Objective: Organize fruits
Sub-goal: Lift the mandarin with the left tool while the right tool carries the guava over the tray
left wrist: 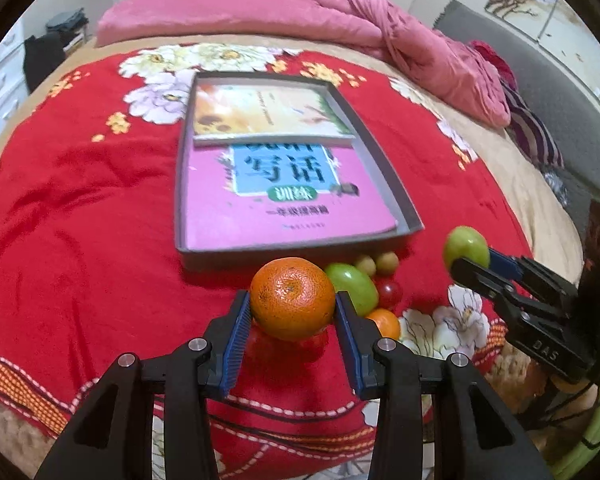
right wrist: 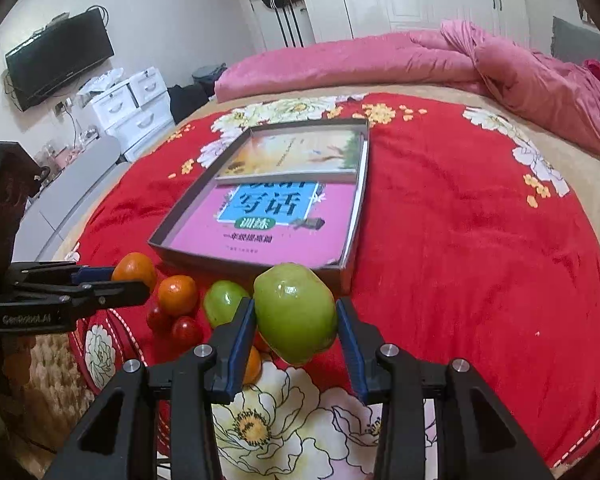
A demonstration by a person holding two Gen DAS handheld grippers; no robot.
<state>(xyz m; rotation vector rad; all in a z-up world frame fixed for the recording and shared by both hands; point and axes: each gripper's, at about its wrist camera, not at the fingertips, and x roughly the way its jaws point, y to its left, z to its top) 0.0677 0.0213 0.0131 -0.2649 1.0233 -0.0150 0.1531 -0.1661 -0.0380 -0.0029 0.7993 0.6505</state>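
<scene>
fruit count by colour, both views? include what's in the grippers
Orange: 3, one held by the left gripper (orange), two loose
Green: 3, one held by the right gripper (green fruit), one loose, one small
Red: 2
Total: 8

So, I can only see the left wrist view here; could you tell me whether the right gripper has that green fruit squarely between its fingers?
Observer: Yes. In the right wrist view the right gripper has the green fruit centred, with a blue pad pressed against each side.
Operator: Thank you. I count one cherry tomato in the pile; is that right?
Observer: No, there are two cherry tomatoes side by side on the red blanket, in front of the second green fruit.
</scene>
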